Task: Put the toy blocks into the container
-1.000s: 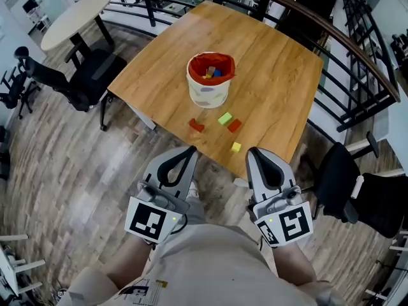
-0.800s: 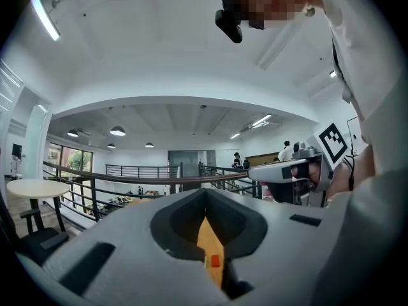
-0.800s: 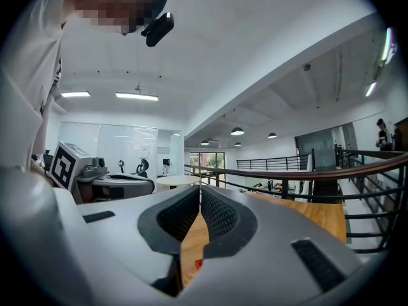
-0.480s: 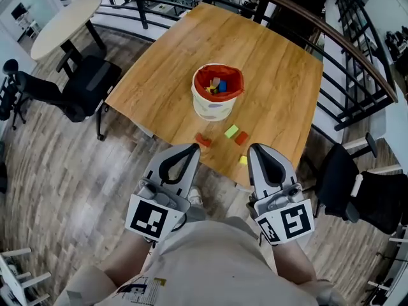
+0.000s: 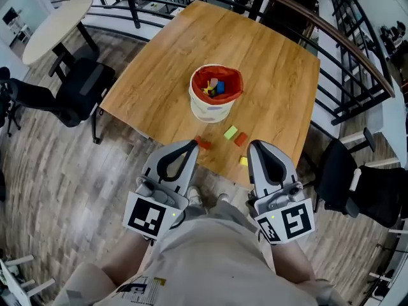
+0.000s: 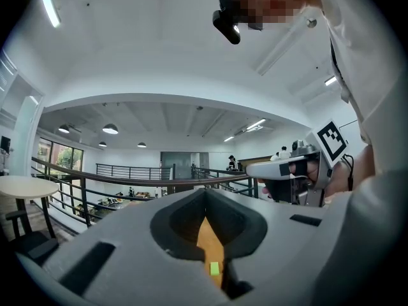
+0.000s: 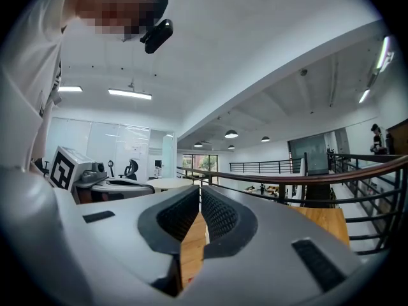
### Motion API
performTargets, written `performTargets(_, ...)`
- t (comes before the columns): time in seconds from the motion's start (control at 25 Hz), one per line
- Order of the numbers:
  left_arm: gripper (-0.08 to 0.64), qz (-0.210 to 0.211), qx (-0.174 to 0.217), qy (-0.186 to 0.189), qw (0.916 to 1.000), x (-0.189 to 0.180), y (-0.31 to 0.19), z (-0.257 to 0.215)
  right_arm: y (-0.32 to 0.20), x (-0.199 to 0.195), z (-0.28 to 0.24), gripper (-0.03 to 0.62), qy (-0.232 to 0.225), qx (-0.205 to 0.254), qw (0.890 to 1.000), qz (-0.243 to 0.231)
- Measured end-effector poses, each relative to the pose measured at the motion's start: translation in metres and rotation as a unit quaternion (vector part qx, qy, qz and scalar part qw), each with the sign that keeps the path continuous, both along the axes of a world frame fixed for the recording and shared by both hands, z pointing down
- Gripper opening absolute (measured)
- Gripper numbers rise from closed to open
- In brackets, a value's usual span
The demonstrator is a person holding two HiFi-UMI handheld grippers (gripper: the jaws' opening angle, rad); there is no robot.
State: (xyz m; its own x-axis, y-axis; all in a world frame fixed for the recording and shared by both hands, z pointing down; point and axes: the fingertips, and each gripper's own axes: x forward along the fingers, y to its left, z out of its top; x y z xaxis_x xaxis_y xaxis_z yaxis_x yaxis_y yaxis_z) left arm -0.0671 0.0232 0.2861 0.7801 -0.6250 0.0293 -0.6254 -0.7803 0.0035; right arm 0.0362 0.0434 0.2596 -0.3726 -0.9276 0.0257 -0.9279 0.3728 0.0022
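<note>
A white container with a red lining (image 5: 215, 97) stands in the middle of the wooden table (image 5: 268, 62), with several blocks inside. Loose on the table near its front edge lie a red block (image 5: 204, 143), a green block (image 5: 231, 132), an orange-red block (image 5: 240, 139) and a yellow block (image 5: 243, 161). My left gripper (image 5: 189, 147) and right gripper (image 5: 254, 147) are held level side by side at the table's near edge, both shut and empty. The left gripper (image 6: 205, 193) shows a yellow-green block (image 6: 215, 268) through the gap behind its tips. The right gripper (image 7: 200, 190) holds nothing.
Black office chairs stand at the left (image 5: 70, 91) and at the right (image 5: 347, 183) of the table. A round white table (image 5: 54, 21) is at the far left. A dark railing (image 5: 357, 50) runs behind and to the right. The floor is wood plank.
Both grippers have come closer to the table. Their tips now reach its near edge, and the loose blocks lie just ahead of and between them. Both stay shut.
</note>
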Motion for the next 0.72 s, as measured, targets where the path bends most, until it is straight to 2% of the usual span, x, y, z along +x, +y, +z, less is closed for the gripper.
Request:
performTargets(0.36,0.012,0.002,-0.013,-0.002,0.9999,0.025,-0.001,0.002,-0.001,0.019,0.007,0.025,-0.007,-0.014,1.000,-0.018)
performTargets(0.72,0.012,-0.016,-0.029,0.000,0.9995,0.047,-0.021,0.014,-0.025,0.043,0.032,0.026,0.017,-0.048,0.998,-0.029)
